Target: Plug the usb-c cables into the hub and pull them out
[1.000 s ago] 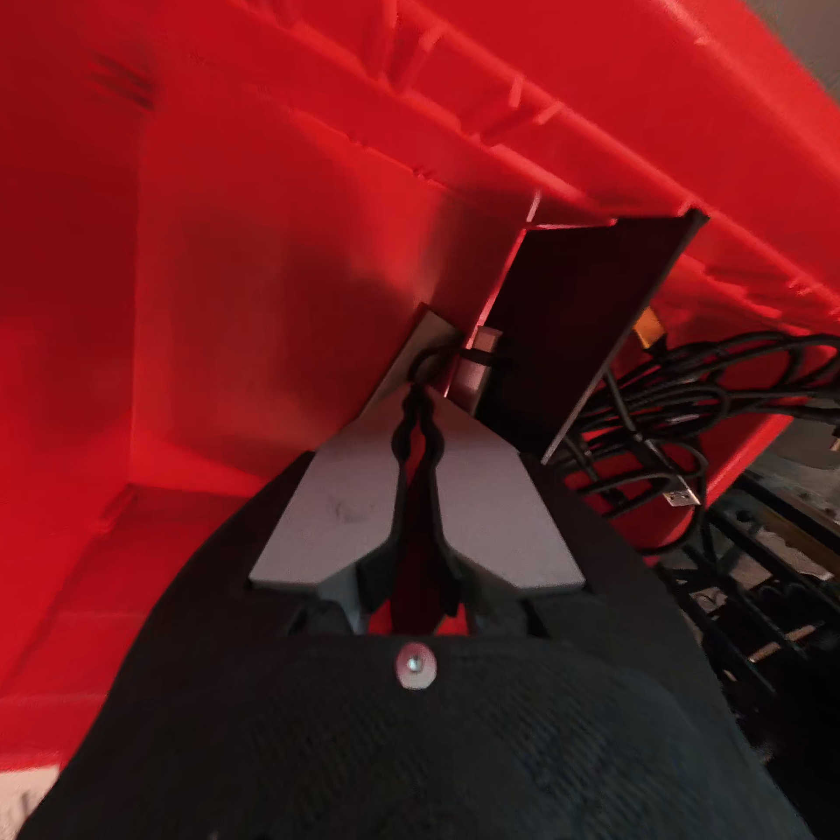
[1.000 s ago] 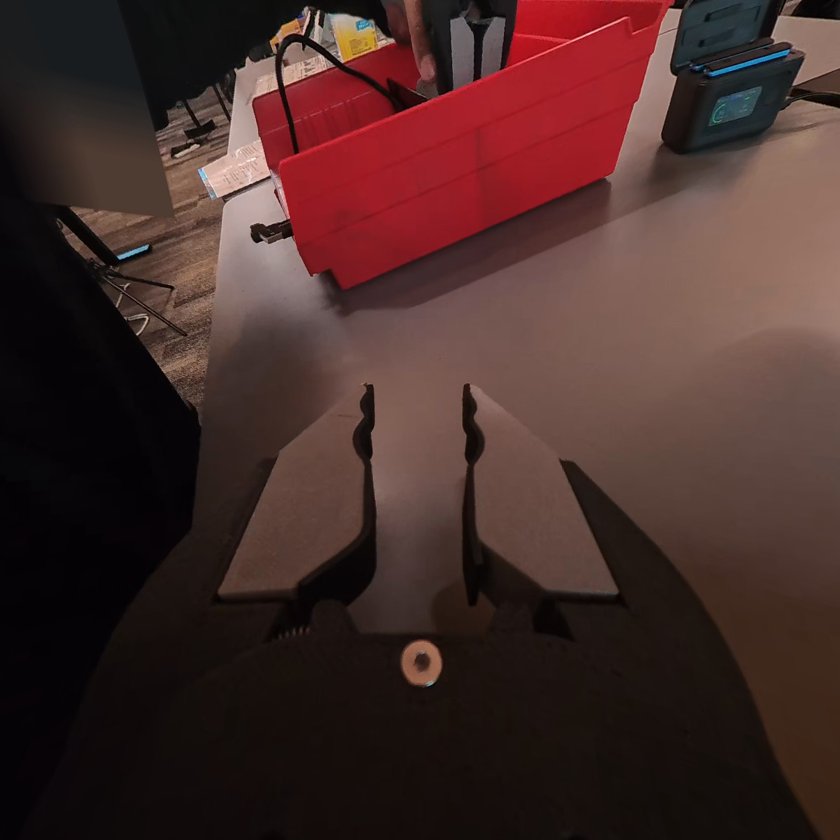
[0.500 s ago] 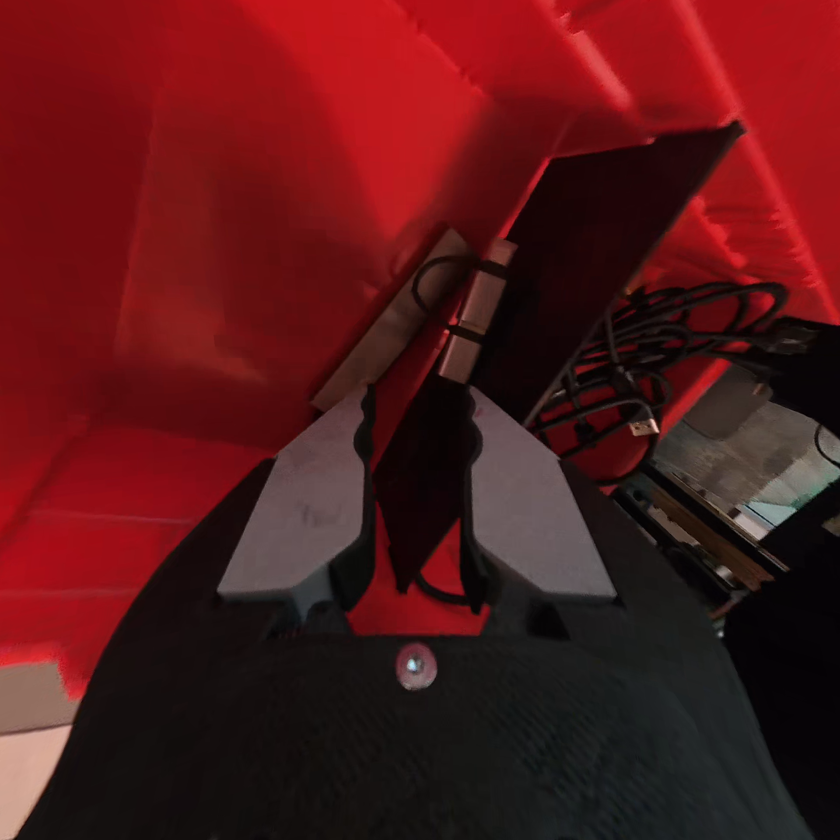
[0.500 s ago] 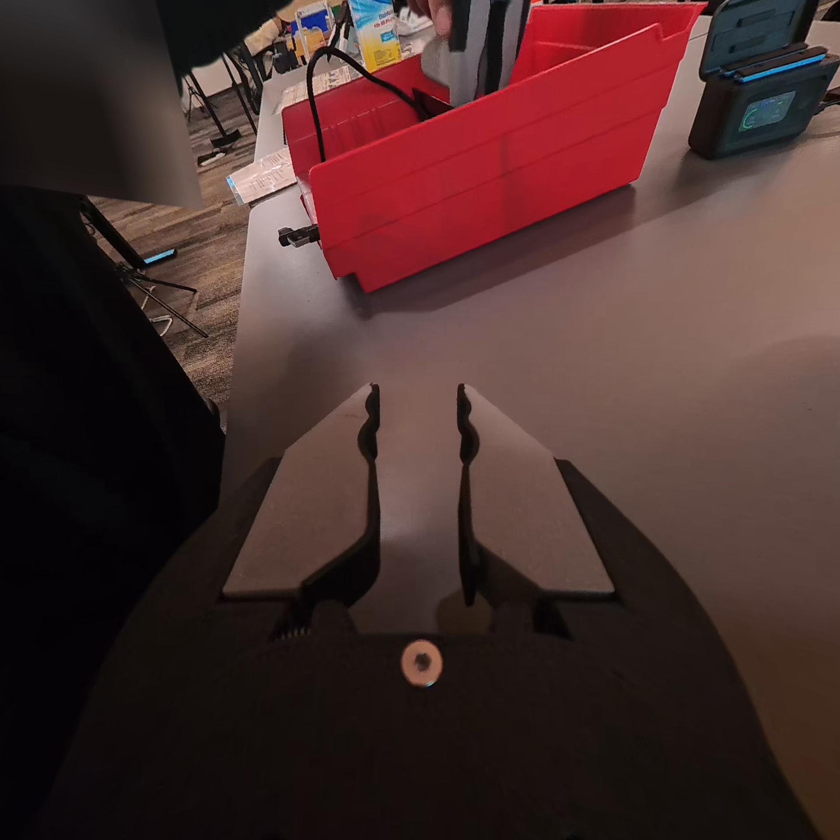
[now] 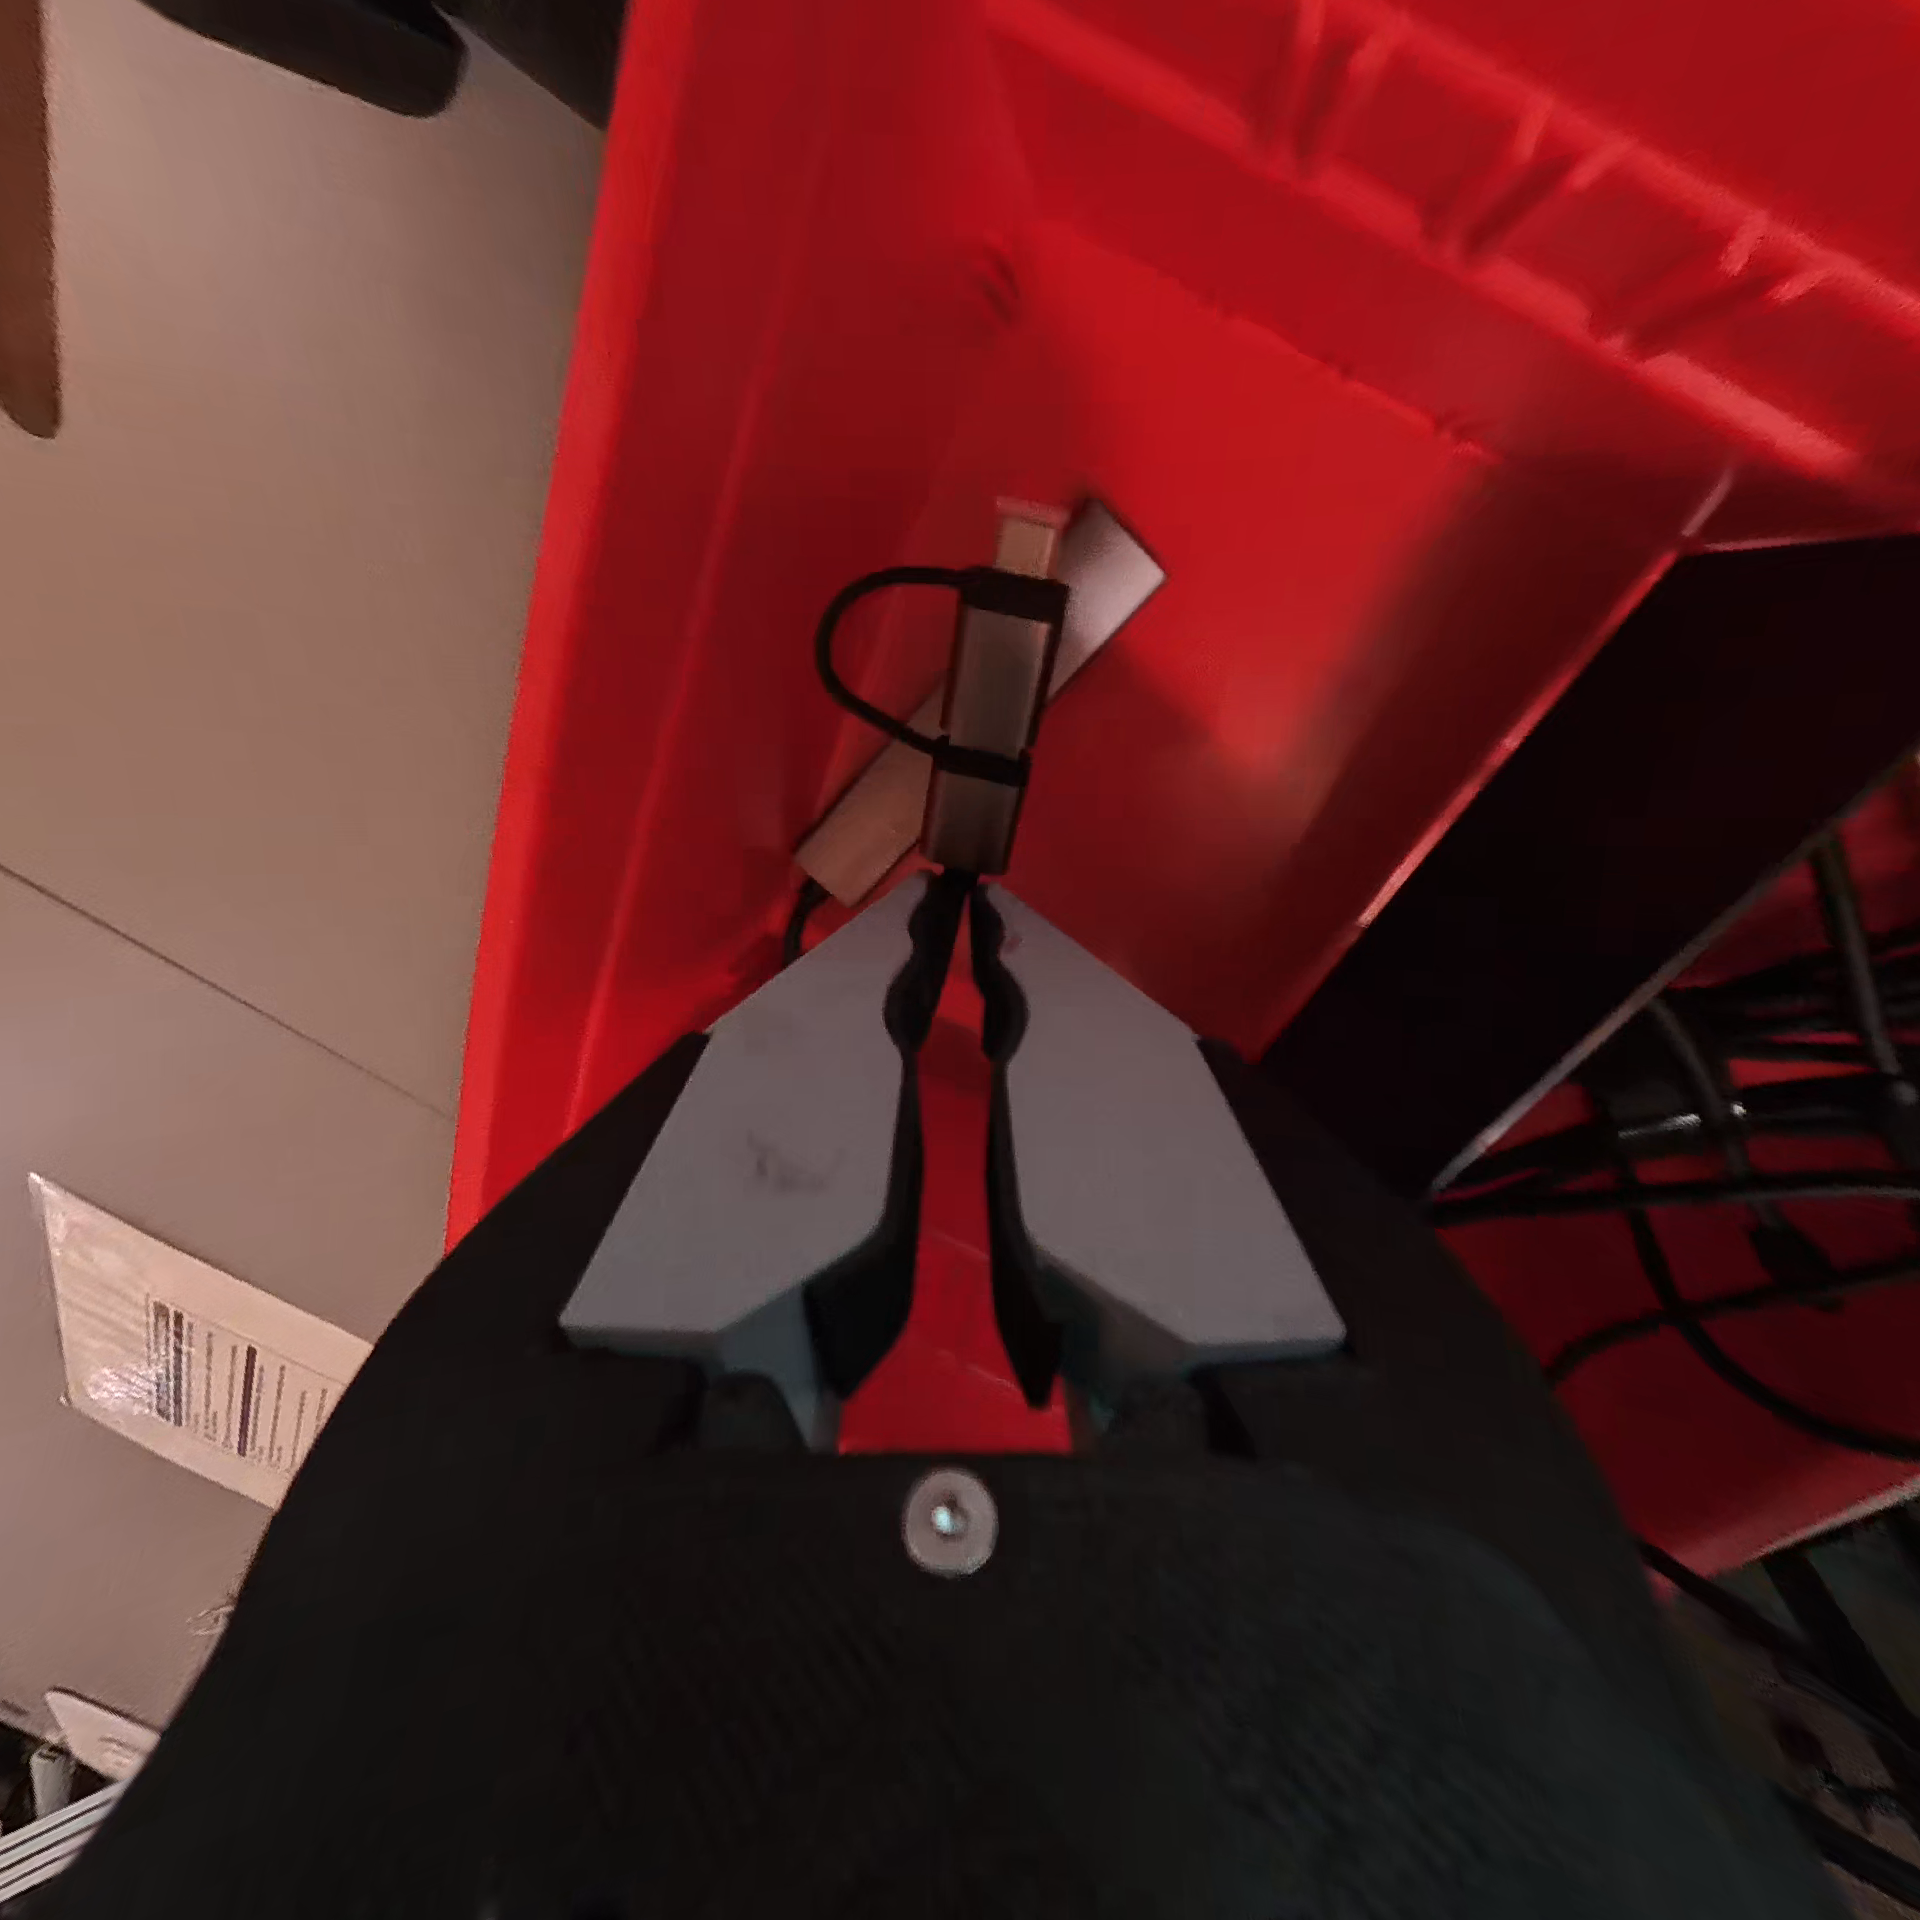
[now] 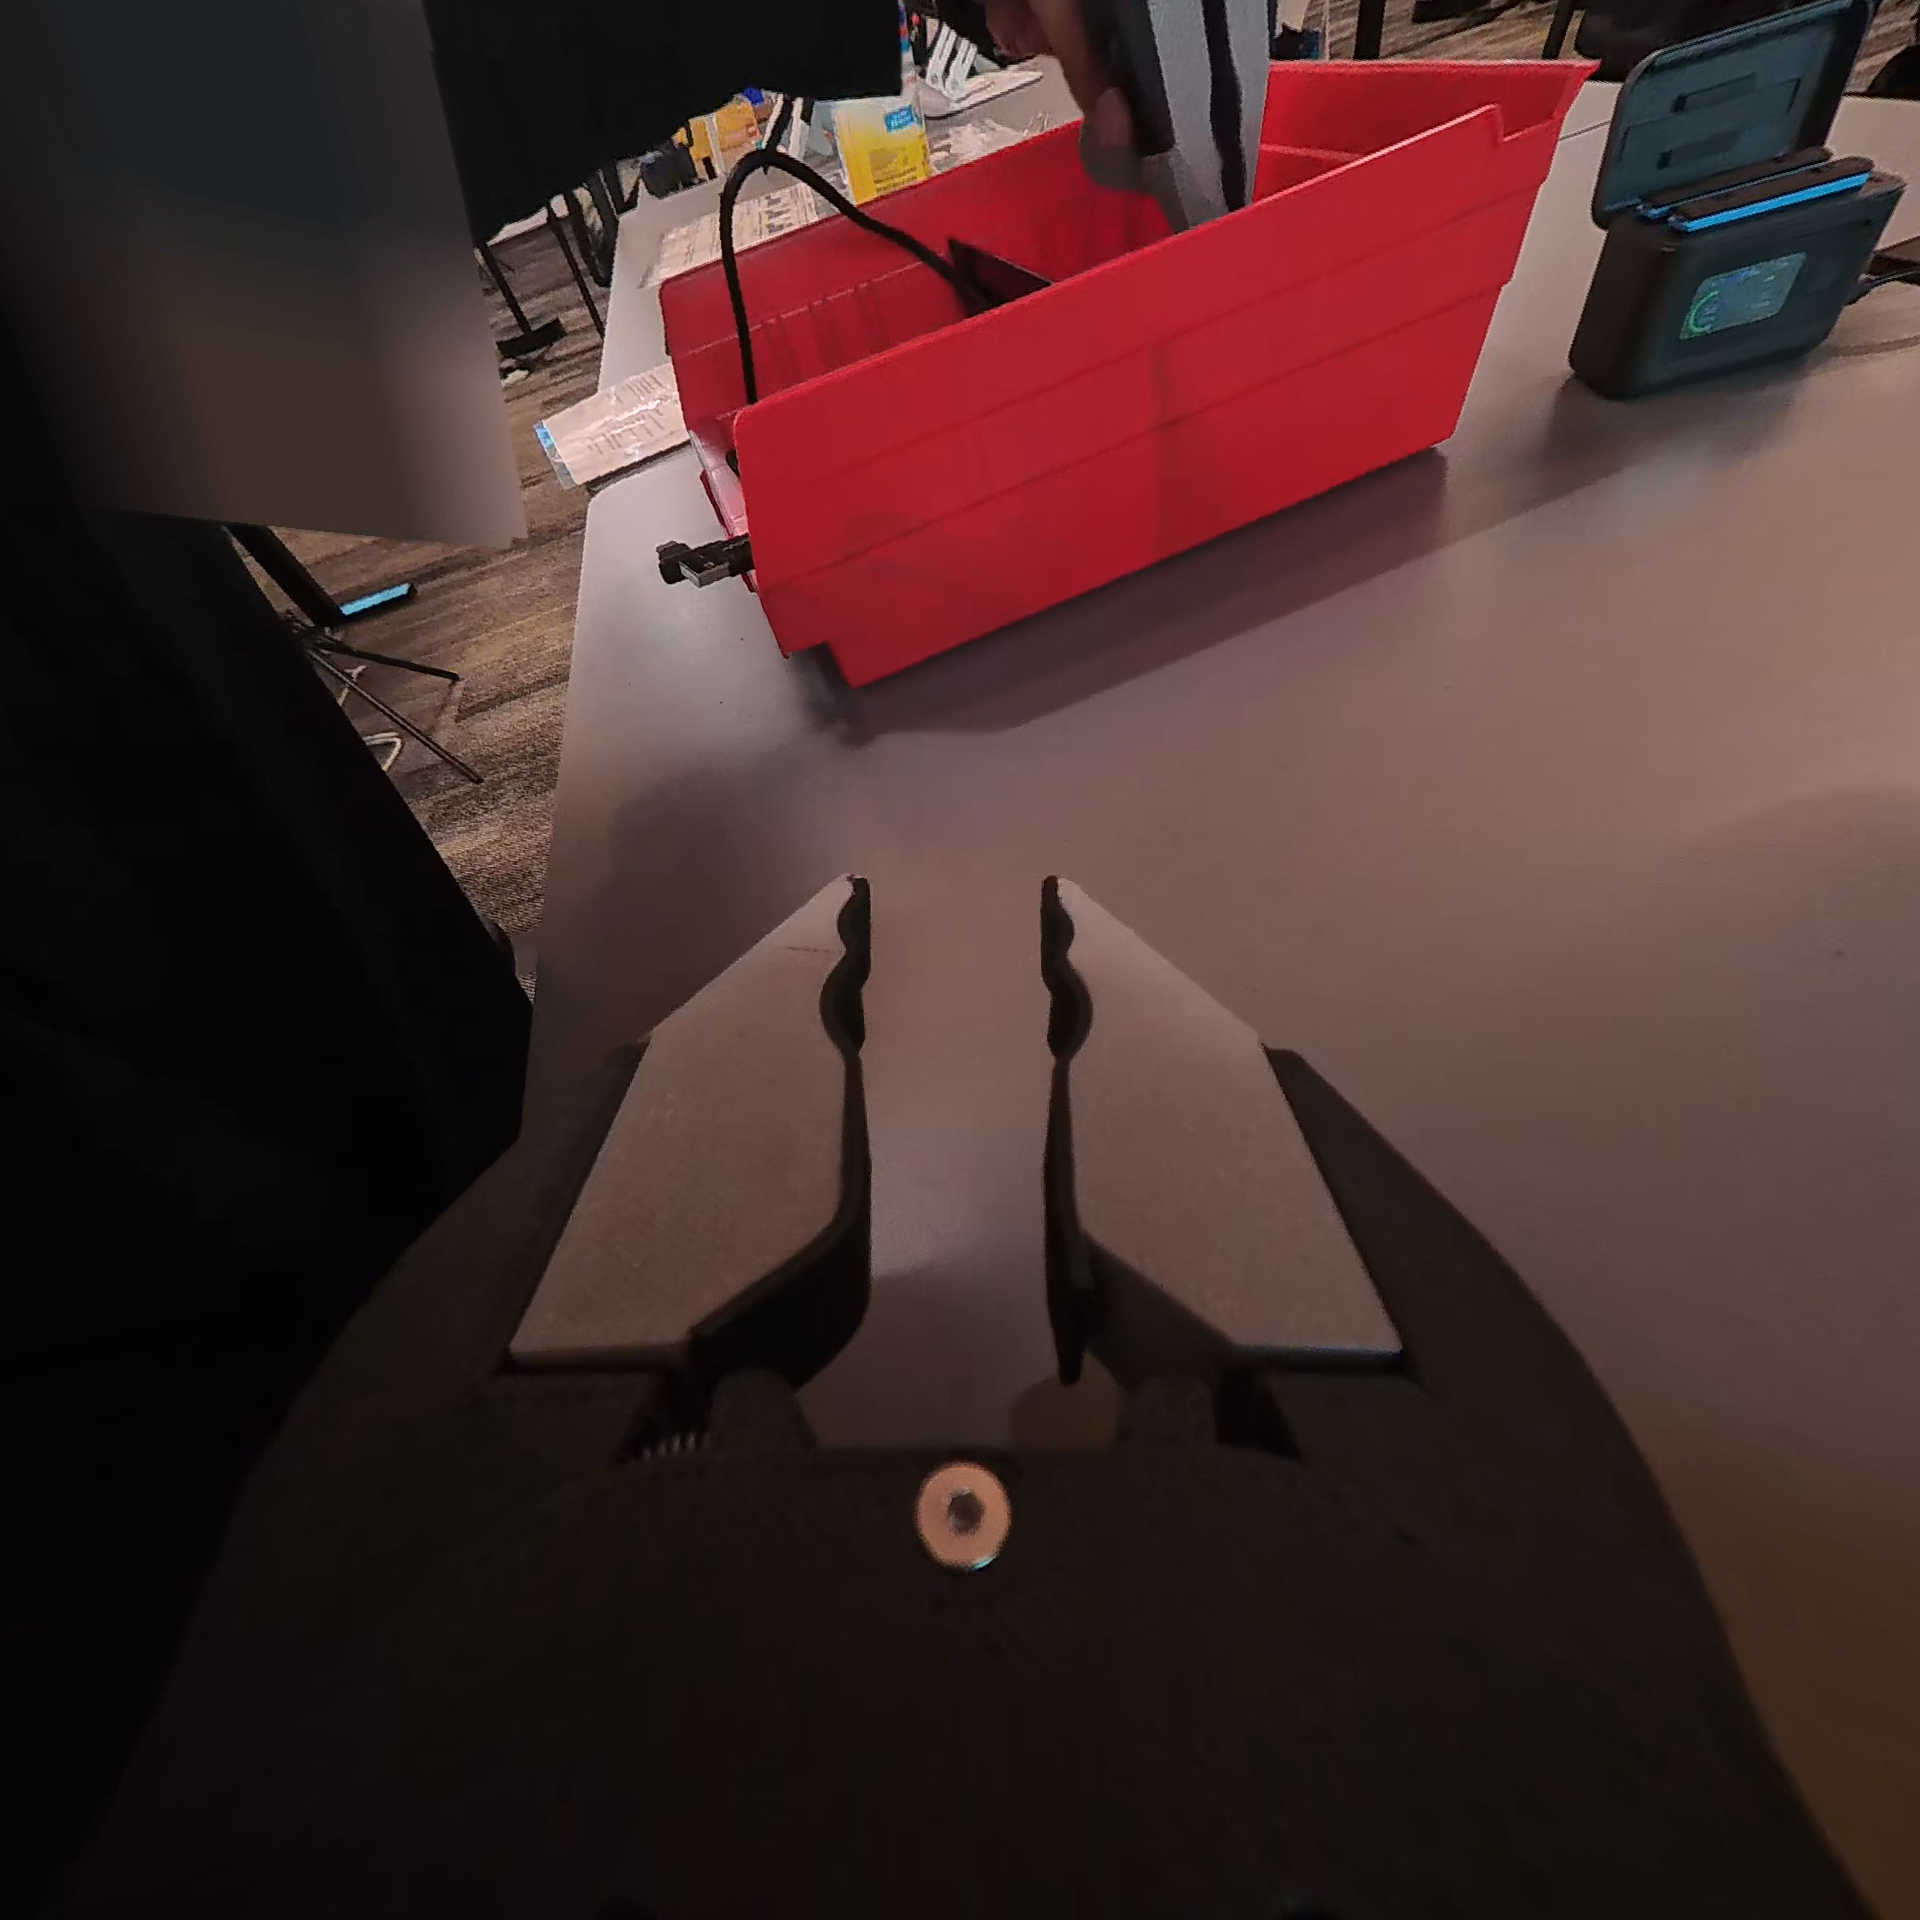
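In the left wrist view, a slim grey usb hub [image 5: 985,727] with a short looped black cable [image 5: 844,665] stands out from my left gripper's tips inside the red bin [image 5: 1299,520]. My left gripper [image 5: 951,891] is shut on the black cable stub at the hub's near end. A second flat grey bar [image 5: 1110,582] lies behind the hub. A tangle of black usb cables [image 5: 1714,1153] lies beyond a black divider [image 5: 1621,831]. My right gripper [image 6: 956,904] is open and empty above the grey table [image 6: 1455,831], well short of the bin [image 6: 1091,457], where the left gripper [image 6: 1195,114] reaches in.
A black case with blue trim [image 6: 1745,270] stands at the far right of the table. A black cable [image 6: 743,239] arches out of the bin's left end, and a plug [image 6: 694,561] pokes out beside it. Papers [image 6: 613,431] lie near the table's left edge.
My left gripper, open around the black divider half a second ago, has closed at the grey hub's near end, and its view has swung left. My right gripper has stayed open, hardly moving.
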Tool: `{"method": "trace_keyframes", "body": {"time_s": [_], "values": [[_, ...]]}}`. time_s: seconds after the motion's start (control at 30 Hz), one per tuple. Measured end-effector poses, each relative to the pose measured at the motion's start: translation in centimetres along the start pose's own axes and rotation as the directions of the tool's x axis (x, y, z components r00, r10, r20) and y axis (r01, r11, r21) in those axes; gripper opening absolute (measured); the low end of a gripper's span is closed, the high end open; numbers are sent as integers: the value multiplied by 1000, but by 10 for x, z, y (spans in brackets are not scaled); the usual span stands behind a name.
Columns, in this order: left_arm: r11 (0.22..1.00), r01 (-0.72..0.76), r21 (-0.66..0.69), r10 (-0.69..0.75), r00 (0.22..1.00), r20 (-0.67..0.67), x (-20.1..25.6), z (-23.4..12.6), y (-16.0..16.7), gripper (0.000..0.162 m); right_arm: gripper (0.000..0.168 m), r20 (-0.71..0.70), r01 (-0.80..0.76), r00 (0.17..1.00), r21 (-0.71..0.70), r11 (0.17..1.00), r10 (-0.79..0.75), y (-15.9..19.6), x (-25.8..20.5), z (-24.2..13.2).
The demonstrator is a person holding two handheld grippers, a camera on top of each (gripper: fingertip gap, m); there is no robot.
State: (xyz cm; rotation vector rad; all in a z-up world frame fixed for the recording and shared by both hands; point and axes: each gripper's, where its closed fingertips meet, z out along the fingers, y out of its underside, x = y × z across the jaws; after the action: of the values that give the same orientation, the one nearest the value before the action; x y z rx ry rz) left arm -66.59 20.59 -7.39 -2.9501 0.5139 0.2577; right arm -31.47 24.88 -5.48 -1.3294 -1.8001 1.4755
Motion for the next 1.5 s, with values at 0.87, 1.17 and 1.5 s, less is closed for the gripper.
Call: {"method": "trace_keyframes", "body": {"time_s": [0.87, 1.17, 1.5], "values": [[990, 111, 85, -117, 991, 71, 11, -12, -13, 21, 28, -76, 144, 985, -110, 983, -153, 18, -5, 8], [972, -196, 128, 187, 979, 80, 18, 39, -27, 34, 27, -44, 85, 995, -76, 994, -88, 14, -5, 7], [976, -102, 190, 130, 981, -141, 22, 46, -32, 24, 27, 28, 14, 1000, -38, 999, -13, 9, -11, 6]]}}
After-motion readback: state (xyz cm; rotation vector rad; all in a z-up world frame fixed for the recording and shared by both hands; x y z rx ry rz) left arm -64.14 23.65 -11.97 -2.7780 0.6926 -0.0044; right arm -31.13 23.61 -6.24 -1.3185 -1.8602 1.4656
